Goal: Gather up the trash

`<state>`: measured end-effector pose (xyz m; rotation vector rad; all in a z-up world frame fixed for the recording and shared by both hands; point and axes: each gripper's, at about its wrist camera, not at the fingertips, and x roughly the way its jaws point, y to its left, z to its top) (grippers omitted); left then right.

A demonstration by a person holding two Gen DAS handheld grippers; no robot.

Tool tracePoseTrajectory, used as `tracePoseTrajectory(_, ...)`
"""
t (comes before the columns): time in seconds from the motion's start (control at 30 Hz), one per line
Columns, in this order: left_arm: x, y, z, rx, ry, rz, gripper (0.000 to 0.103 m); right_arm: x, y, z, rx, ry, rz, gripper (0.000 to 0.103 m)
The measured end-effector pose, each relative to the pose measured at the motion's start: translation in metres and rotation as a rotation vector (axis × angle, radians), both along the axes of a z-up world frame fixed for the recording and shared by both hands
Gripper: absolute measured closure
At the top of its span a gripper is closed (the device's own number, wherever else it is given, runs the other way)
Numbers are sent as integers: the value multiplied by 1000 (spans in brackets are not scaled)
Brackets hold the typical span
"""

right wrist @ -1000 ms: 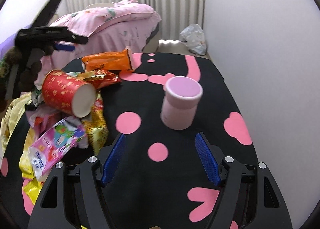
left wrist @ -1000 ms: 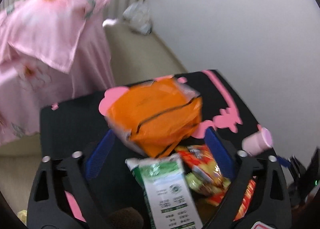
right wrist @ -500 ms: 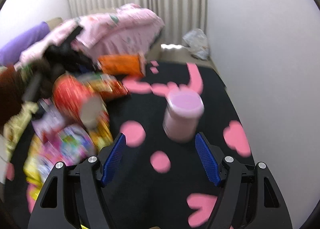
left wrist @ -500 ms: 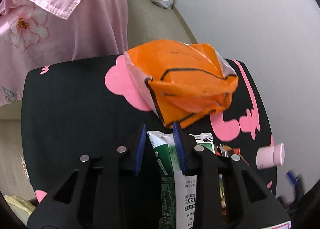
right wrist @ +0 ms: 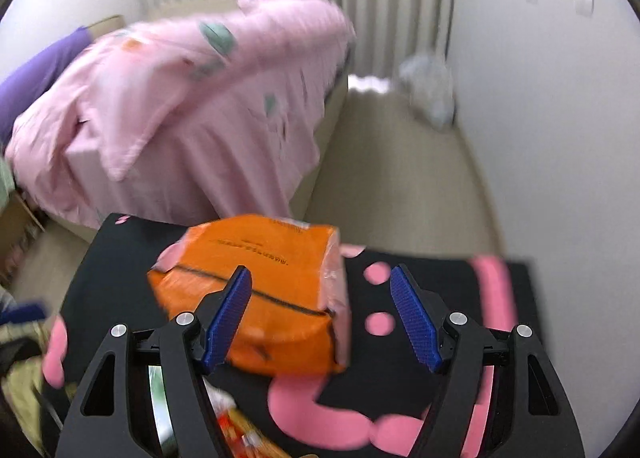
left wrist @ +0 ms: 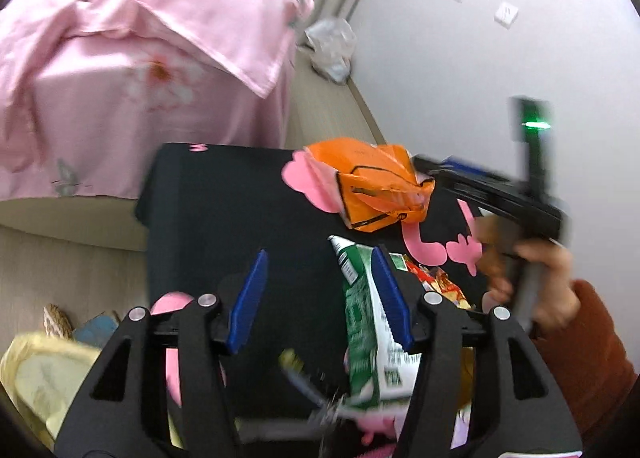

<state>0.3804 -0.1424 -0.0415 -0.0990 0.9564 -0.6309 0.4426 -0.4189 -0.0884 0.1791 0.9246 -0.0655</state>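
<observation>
Both jaws stand apart, empty; only the left view shows the green carton (left wrist: 362, 310) near the orange packet (left wrist: 380, 186)

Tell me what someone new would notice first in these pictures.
The bright orange packet on the black, pink-spotted table cover, with the open right gripper reaching around it. Behind it, a pink floral quilt droops off the bed. The left gripper stands open beside a green-and-white wrapper.
</observation>
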Motion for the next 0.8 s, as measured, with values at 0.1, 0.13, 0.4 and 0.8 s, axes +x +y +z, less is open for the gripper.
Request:
tracePoseTrajectory(0.1,-22,20,5,-30,-28,36,50,12,1,-31,77,118,39,50)
tracePoseTrajectory(0.13,-27,23,5,-36,-34,45,49,7,5,-34,24,107,45,54)
tracePoseTrajectory(0.4,-82,31,-4,-44,-79,43,48,-67,14,32,-25,-111,118,86)
tracePoseTrajectory(0.8,-216,15,-10,-30,-83,-202,45,-235,13,109,-117,-339,94,86)
